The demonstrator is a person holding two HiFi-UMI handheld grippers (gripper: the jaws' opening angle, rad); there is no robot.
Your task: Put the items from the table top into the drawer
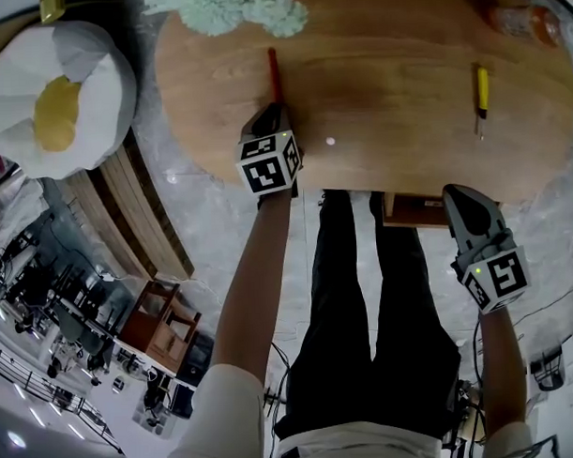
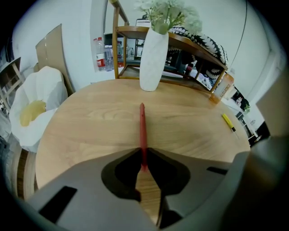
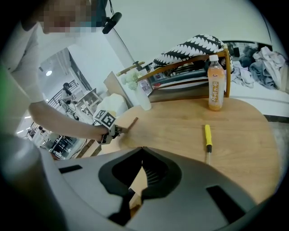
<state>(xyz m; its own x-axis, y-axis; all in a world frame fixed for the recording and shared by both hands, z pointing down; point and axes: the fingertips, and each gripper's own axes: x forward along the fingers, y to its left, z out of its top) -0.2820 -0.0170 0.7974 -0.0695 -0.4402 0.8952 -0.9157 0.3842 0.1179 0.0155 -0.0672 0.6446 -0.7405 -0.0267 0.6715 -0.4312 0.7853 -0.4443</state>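
Where the round wooden table (image 1: 384,70) curves toward the person, the left gripper (image 1: 275,108) sits just inside the near edge, jaws pinched on the near end of a red pen (image 2: 142,128). The pen lies flat on the top and points away toward the far edge, where a white vase (image 2: 153,63) of pale flowers stands.

Yellow screwdriver (image 1: 482,93) — flat on the right part of the top, metal tip toward the near edge, well apart from the pen and touched by nothing. An orange drink bottle (image 3: 216,83) stands at the far right edge.

Right gripper (image 1: 453,195) — held off the top, just below the near edge on the right, beside a wooden drawer (image 1: 413,210) that juts out from under the table. Its own view shows the jaw tips together with nothing pinched between them; only bare wood shows through the gap behind the tips.

On the floor to the left of the table there is a white cushion (image 1: 57,95) with a yellow centre. The person's dark trouser legs (image 1: 369,314) stand at the near edge.
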